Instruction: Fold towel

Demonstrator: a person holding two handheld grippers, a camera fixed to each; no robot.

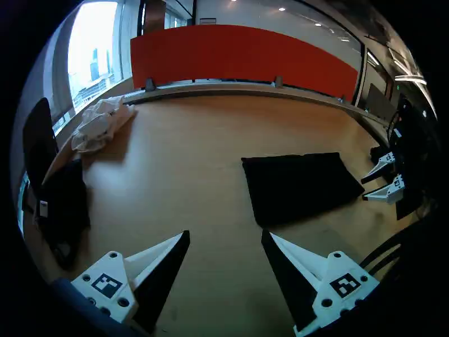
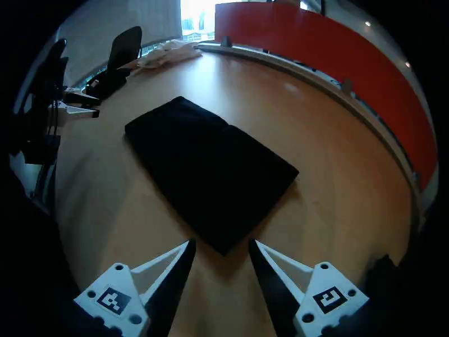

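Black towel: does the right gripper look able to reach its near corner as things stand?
Probably yes. The right gripper is open, its fingertips flanking the black towel at its near corner, and nothing else lies on the table between them.

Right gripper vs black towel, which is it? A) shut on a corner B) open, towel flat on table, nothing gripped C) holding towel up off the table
B: the right gripper has its fingers apart, and the black towel lies flat on the table, its near corner by the tips.
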